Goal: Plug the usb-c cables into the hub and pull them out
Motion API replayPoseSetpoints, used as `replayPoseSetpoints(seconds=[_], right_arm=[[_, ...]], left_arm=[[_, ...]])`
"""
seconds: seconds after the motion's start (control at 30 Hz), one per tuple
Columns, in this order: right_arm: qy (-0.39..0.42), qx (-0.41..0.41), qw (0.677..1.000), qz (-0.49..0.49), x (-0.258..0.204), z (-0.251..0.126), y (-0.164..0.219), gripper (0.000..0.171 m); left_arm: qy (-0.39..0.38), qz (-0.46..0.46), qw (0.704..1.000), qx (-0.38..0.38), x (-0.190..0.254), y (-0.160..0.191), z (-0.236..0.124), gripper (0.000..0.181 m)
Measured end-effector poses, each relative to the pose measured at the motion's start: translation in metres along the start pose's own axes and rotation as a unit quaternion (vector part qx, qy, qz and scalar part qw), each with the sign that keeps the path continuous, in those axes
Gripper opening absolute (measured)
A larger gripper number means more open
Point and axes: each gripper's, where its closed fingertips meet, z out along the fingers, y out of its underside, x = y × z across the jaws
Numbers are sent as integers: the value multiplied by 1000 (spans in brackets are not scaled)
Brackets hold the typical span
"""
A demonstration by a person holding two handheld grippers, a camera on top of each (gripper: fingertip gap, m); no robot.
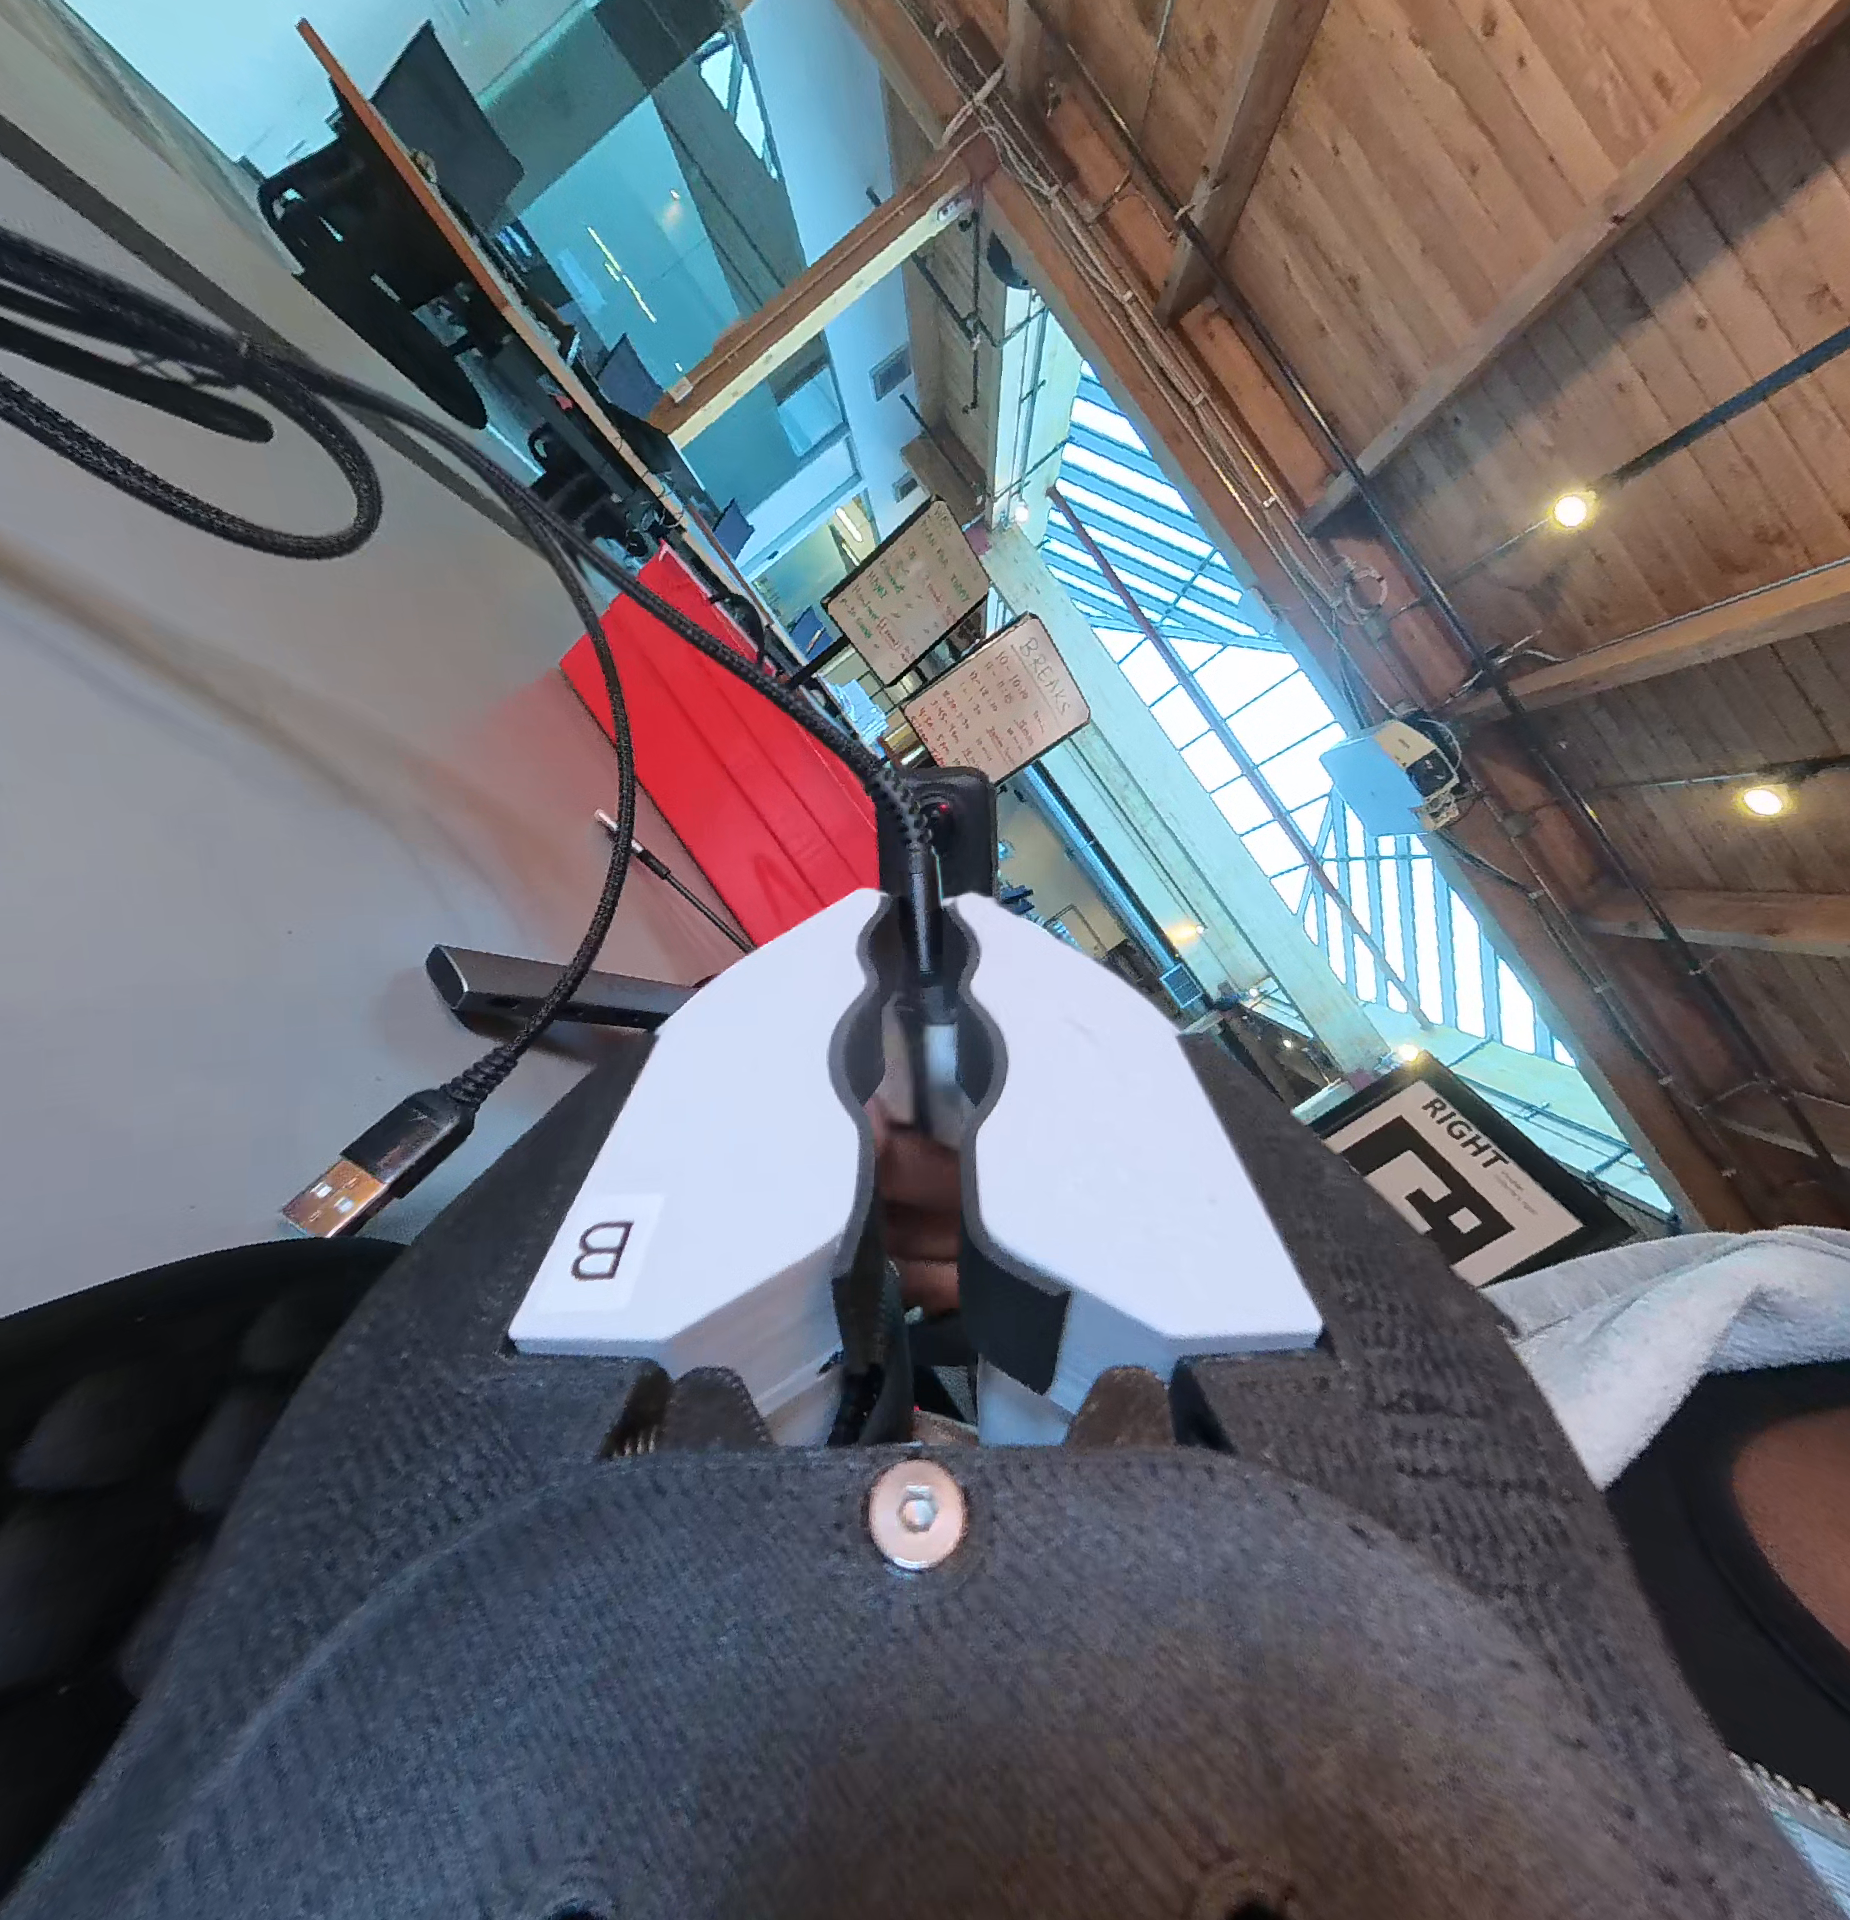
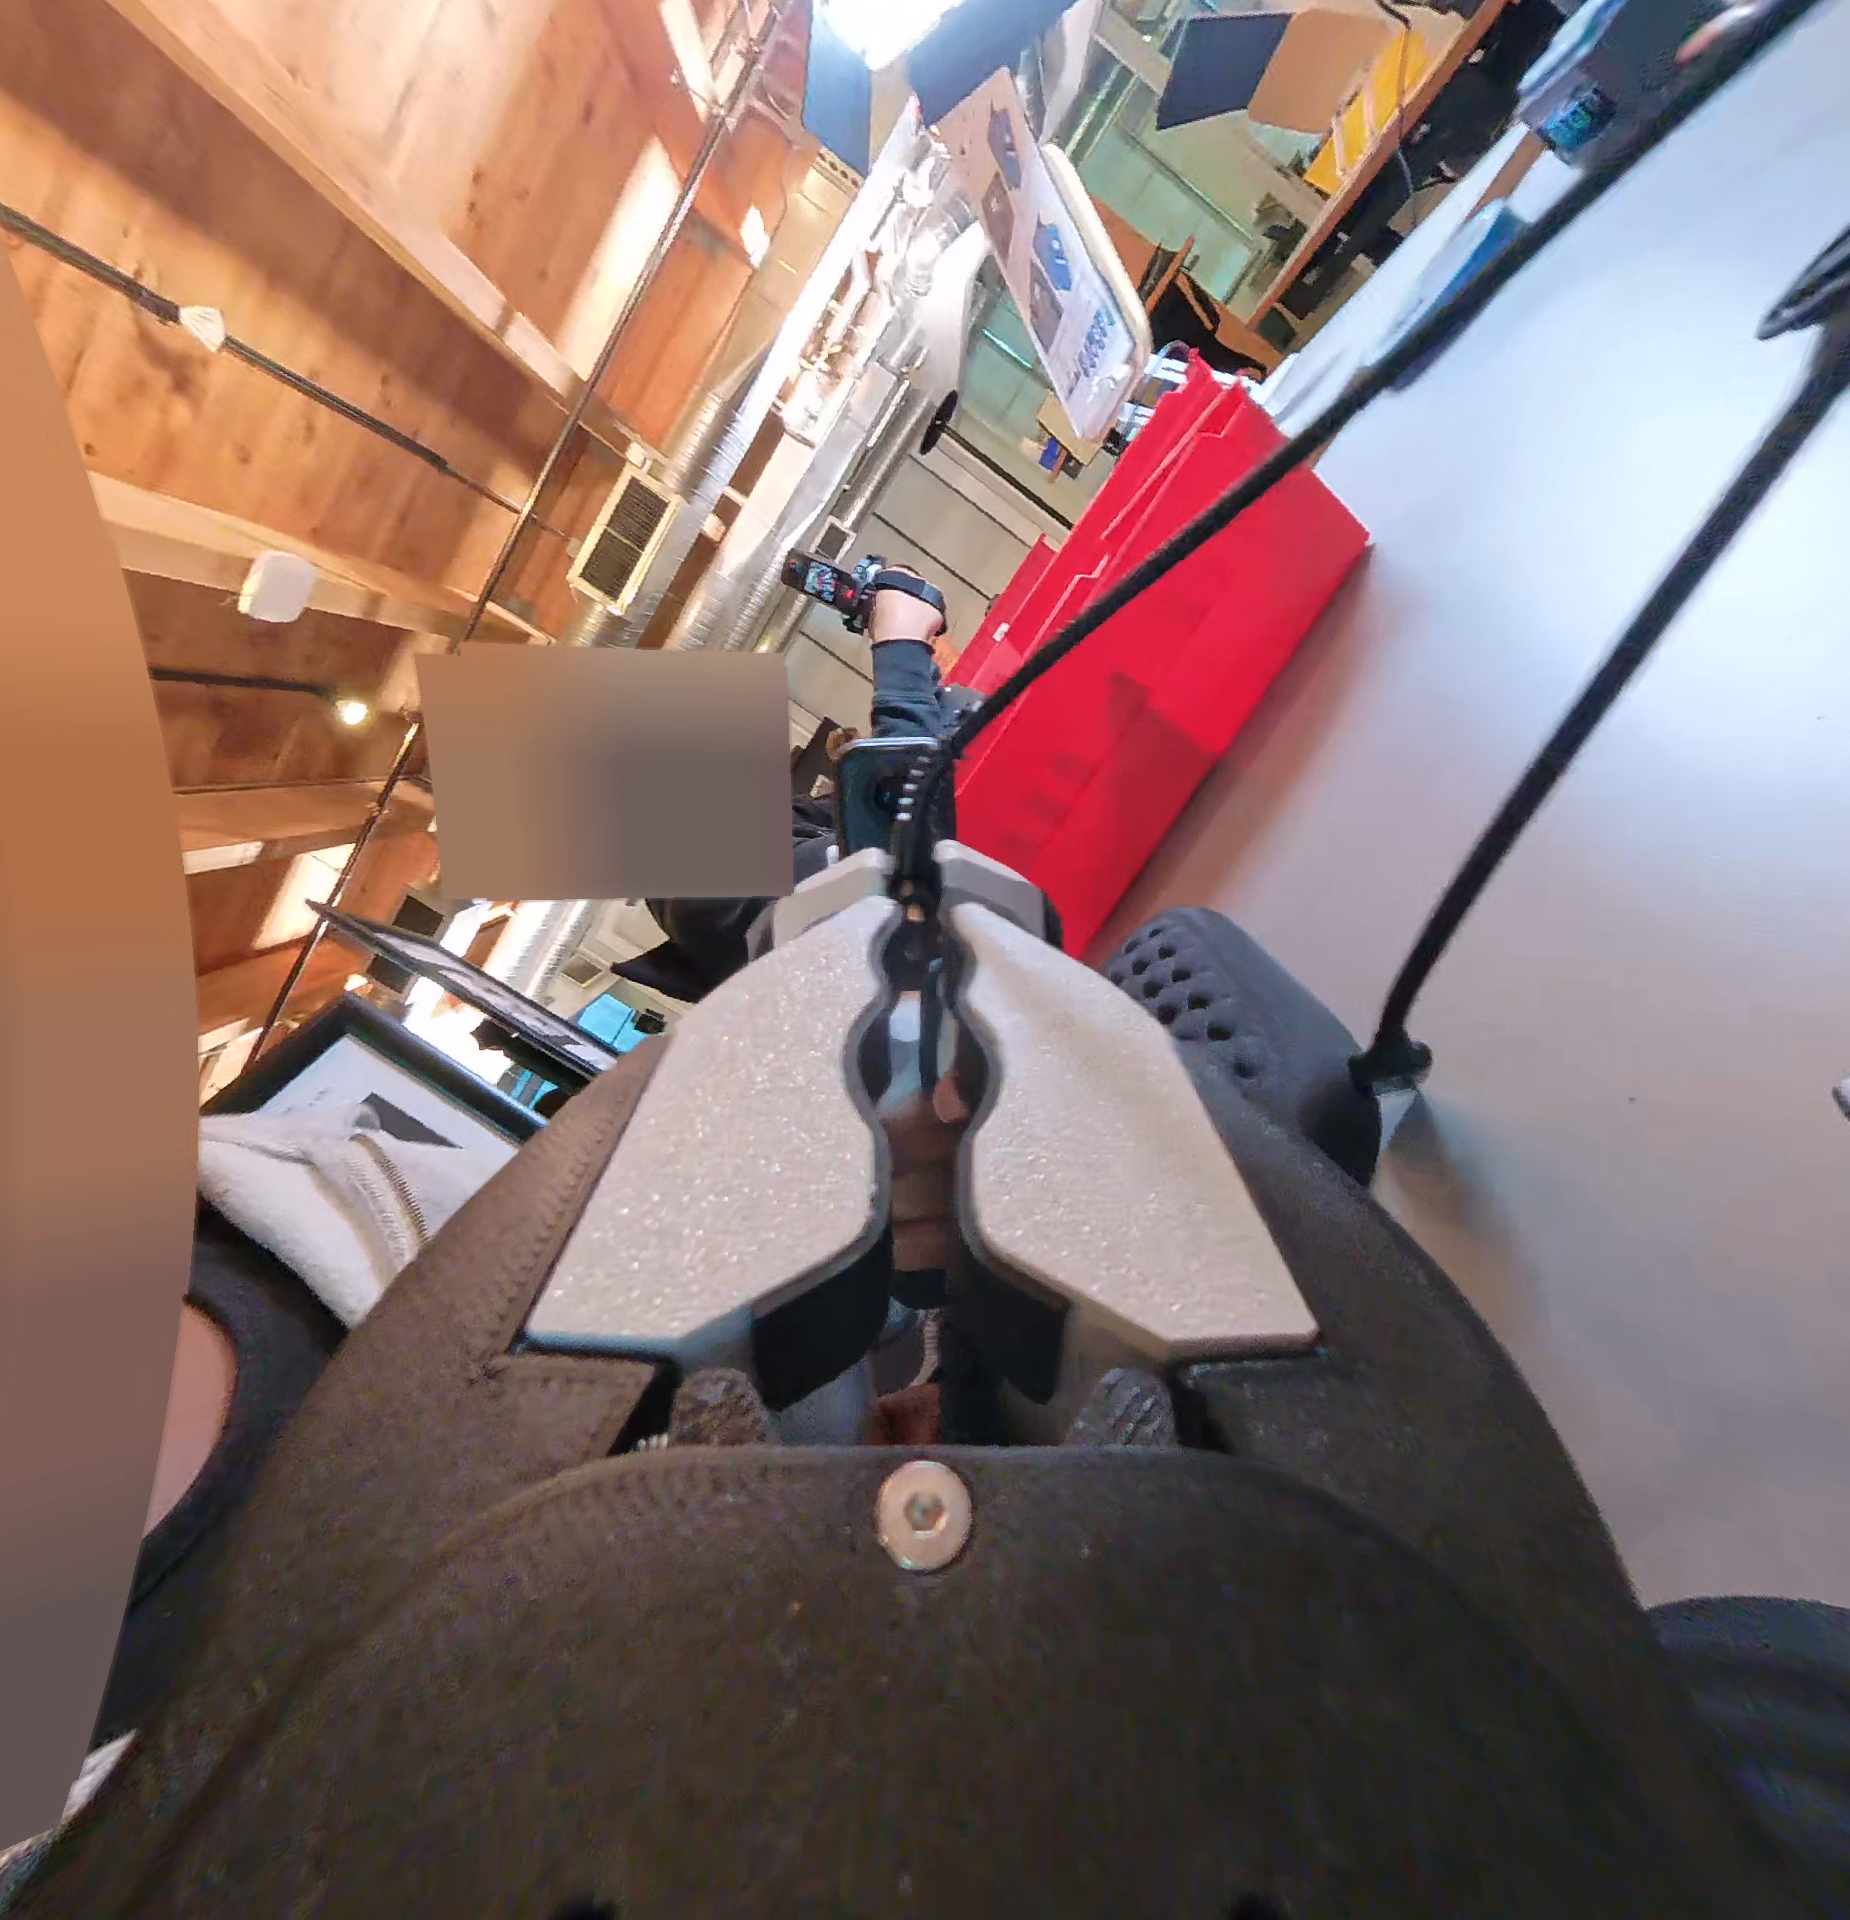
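Between the white fingers (image 1: pixel 755 1122) of the left gripper (image 1: pixel 919 914) sits a cable plug (image 1: pixel 926 1039), silver and black, with the jaws closed on it and only a thin gap left at the tips. Its braided cable (image 1: pixel 692 665) runs from the fingertips up and away to the left, over the pale table (image 1: pixel 173 831) toward the coils near the far left edge. On the table to the left of the fingers lies a loose USB-A plug (image 1: pixel 365 1169), its braided lead curving up past the hub (image 1: pixel 547 992), a slim grey bar lying flat just behind the left finger. A red bin (image 1: pixel 713 748) stands at the table's far edge beyond the hub. A black camera (image 1: pixel 952 821) shows right behind the fingertips.

In the right wrist view, the right gripper (image 2: pixel 921 914) is likewise clamped, its textured grey fingers (image 2: pixel 734 1143) pinching a black plug (image 2: pixel 916 940) at the tips, with almost no gap between them. A black cable (image 2: pixel 1160 551) stretches taut from that plug up to the right, across the grey table (image 2: pixel 1627 727). The other gripper's fingers (image 2: pixel 994 883) sit just behind, close to these tips. Farther right, a second black cable (image 2: pixel 1627 665) drops to a connector (image 2: pixel 1394 1065) resting on the table. Red bins (image 2: pixel 1160 644) stand along the far edge.
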Motion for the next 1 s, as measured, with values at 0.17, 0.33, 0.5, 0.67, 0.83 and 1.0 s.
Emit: replayPoseSetpoints(seconds=[0.17, 0.33, 0.5, 0.67, 0.83, 1.0], right_arm=[[-1, -46, 998, -35, -5, -8, 4, 2], [3, -154, 987, -42, -9, -24, 22, 2], [17, -184, 983, -5, -3, -29, 32, 2], [25, -191, 981, -5, 1, -30, 34, 2], [28, -186, 982, -25, -2, -28, 30, 2], [17, -76, 997, 8, -5, -26, 19, 12]], left_arm=[[20, -1, 998, -64, 5, 13, 0, 10], [16, 7, 985, -174, 6, 39, -6, 23], [17, -8, 977, -214, 7, 55, -5, 19], [-8, -2, 978, -206, 0, 55, -3, 9], [-6, -5, 984, -177, 2, 49, -1, 9], [24, -79, 993, -84, 4, 30, 3, 9]])
